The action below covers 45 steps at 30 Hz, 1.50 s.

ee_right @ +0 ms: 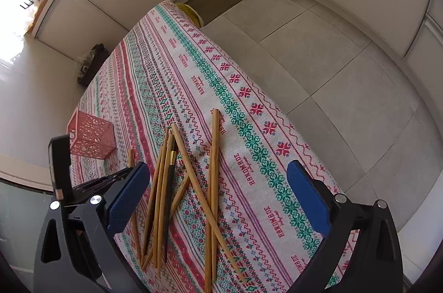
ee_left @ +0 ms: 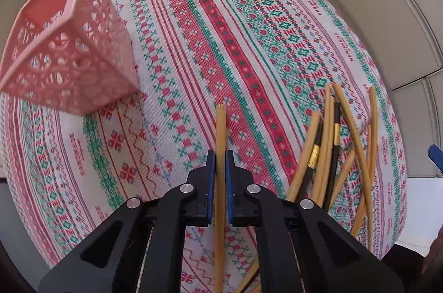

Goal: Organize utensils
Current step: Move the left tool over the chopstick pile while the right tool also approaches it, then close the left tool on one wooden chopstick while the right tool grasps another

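1. Left gripper [ee_left: 220, 162] is clamped on one chopstick [ee_left: 220, 126], pinched partway along so the stick runs out past both ends of the pads, up off the cloth [ee_left: 193, 43].
2. Right gripper [ee_right: 218, 187] hangs wide open over the pile [ee_right: 177, 190], holding nothing.
3. Basket [ee_left: 63, 43] sits on the cloth, well off to the left of the held stick.
4. Risk, I'd guess: a thin round stick could swivel in the pads, catch the basket rim, and tip that light basket.
5. It could also slip out.
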### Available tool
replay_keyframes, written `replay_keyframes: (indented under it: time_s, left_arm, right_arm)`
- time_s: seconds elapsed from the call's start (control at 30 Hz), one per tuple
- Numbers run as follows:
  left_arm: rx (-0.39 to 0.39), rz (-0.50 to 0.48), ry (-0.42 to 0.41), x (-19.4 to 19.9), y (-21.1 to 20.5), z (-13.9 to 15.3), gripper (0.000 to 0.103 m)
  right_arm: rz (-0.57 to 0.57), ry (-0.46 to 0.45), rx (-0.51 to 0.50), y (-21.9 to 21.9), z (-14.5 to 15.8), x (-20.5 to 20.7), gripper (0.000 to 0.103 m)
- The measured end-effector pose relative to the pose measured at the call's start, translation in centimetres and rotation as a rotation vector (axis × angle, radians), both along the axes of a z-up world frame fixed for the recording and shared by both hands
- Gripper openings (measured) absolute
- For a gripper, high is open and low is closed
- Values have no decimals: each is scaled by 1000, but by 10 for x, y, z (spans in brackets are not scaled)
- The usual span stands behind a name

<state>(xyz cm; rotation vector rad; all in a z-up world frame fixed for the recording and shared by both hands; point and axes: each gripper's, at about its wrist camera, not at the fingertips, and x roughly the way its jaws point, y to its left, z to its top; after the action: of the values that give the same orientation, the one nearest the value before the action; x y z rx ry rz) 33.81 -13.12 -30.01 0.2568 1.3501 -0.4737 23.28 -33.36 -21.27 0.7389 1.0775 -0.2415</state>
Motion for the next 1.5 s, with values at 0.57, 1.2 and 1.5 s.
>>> replay_keyframes:
  time_s: [0.57,1.2,1.5]
  left_arm:
    - [-334,123,-254,-86,72,116,6]
    - [-380,145,-356,-112,77,151,6]
    - [-374,177,-497,-143,84,199,6]
  right_arm:
    - [305,240,18,57,-61,129,48]
    - [273,-73,-121,91,43,31,8]
    - [259,-378,-215,102,158,-37,8]
